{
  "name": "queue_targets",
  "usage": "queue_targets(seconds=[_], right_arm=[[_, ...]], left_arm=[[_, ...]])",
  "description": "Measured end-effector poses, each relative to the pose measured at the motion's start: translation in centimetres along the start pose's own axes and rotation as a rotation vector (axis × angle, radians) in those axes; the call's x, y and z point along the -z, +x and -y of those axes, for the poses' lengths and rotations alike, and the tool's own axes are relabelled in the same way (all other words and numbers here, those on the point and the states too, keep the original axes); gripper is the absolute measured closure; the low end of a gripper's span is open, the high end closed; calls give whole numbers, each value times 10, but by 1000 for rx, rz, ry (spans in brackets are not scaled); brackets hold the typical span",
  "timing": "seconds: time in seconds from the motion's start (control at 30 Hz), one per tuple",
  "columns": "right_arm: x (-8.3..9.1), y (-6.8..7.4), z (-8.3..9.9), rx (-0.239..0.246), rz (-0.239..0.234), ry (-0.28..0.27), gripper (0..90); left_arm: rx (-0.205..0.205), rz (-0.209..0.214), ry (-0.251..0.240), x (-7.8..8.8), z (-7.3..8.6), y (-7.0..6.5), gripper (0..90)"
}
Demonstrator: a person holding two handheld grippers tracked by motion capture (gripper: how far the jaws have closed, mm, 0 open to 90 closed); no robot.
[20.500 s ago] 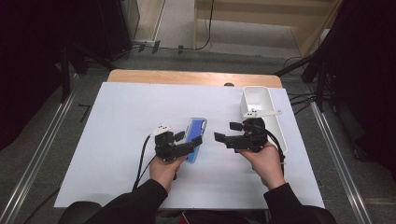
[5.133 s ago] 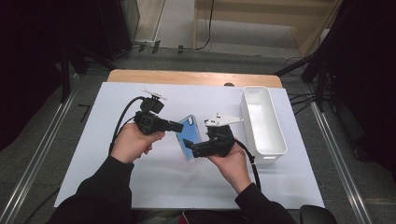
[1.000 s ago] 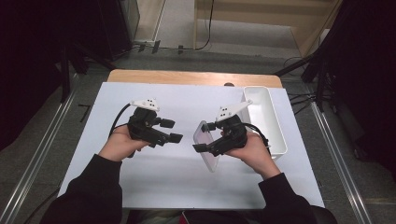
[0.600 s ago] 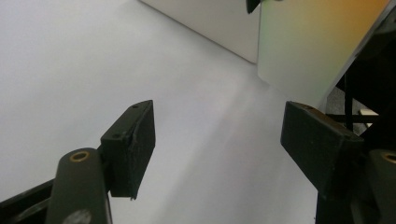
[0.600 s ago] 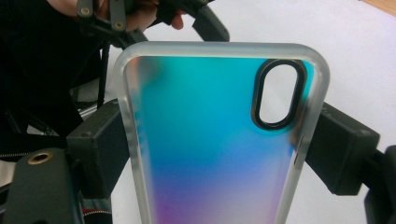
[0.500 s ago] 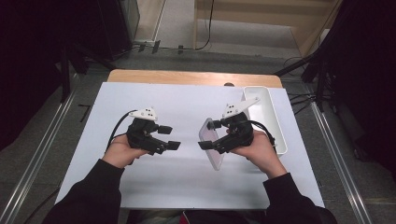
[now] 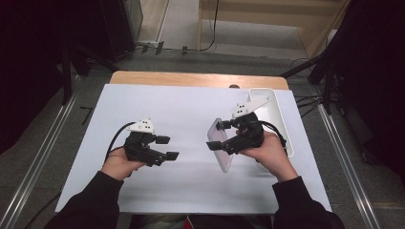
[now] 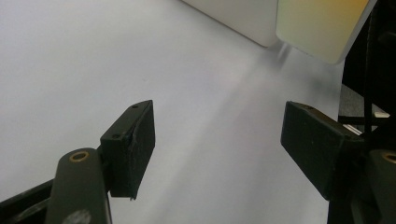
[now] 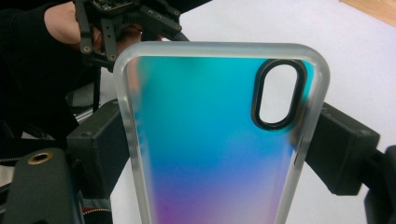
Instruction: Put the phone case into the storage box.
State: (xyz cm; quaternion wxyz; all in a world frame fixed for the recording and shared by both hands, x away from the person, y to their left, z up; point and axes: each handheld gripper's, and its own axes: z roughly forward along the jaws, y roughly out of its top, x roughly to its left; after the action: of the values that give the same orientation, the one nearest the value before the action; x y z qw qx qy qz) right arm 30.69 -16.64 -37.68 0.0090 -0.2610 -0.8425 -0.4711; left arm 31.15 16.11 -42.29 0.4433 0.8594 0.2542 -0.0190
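Translucent plastic, tinted blue to violet, was what the right tongs [image 7: 216,136] had hold of: a phone case [image 7: 220,150], clamped across its width by both jaws and lifted off the white worktop [image 7: 191,109]. In the right gripper view the case [image 9: 219,140] stood upright between the jaws, its oval camera cut-out at the upper right.

Compared with 5.1 s earlier, when both tongs met at the case nearer the middle of the worktop, the left tongs [image 7: 167,148] had let go and drawn well away to the left of the case. Their jaws stood wide apart with nothing between them, as the left gripper view [image 8: 217,140] confirmed. The right hand alone carried the case, which had moved nearer to the white bin [image 7: 279,112], just left of it.

Judging from this, the handover was finished, and dropping the case into the bin looked like the remaining step.
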Motion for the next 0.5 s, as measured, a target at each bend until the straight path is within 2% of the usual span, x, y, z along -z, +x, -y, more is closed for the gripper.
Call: queue_targets(seconds=[0.3,0.5], right_arm=[[3,-4,-1,-40,43,0,150],[7,-3,-4,-49,91,-7,150]], left_arm=[[2,-20,14,3,14,-1,257],[28,-41,7,7,22,-1,258]])
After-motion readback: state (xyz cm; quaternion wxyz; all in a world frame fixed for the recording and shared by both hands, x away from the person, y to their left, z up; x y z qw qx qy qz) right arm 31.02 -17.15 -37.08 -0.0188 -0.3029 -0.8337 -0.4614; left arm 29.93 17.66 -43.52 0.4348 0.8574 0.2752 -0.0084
